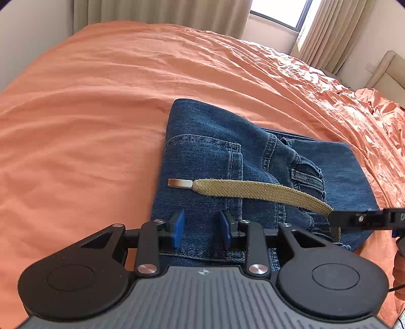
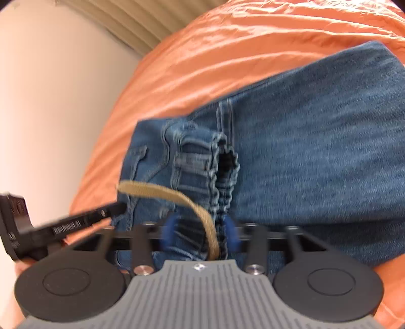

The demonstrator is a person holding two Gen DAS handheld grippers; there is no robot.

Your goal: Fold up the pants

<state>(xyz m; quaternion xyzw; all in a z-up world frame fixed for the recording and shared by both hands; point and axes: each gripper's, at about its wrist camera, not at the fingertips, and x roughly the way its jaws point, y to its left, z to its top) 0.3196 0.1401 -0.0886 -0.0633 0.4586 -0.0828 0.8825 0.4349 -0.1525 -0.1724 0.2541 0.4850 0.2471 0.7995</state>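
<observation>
Blue denim pants (image 1: 215, 162) lie folded in a compact stack on an orange bed sheet (image 1: 88, 114). A tan woven drawstring (image 1: 253, 188) with a metal tip lies across the back pocket. My left gripper (image 1: 201, 227) is open just above the near edge of the stack, holding nothing. In the right wrist view the pants (image 2: 316, 151) fill the middle, with the elastic waistband bunched up. My right gripper (image 2: 200, 235) is open over the waistband, and the drawstring (image 2: 197, 210) runs between its blurred blue pads. The right gripper's side also shows in the left wrist view.
The orange sheet (image 2: 227, 50) covers the whole bed around the pants. Beige curtains (image 1: 164, 12) and a window (image 1: 278, 10) stand behind the bed. A padded headboard (image 1: 387, 73) is at the far right. A pale wall (image 2: 50, 101) lies left of the bed.
</observation>
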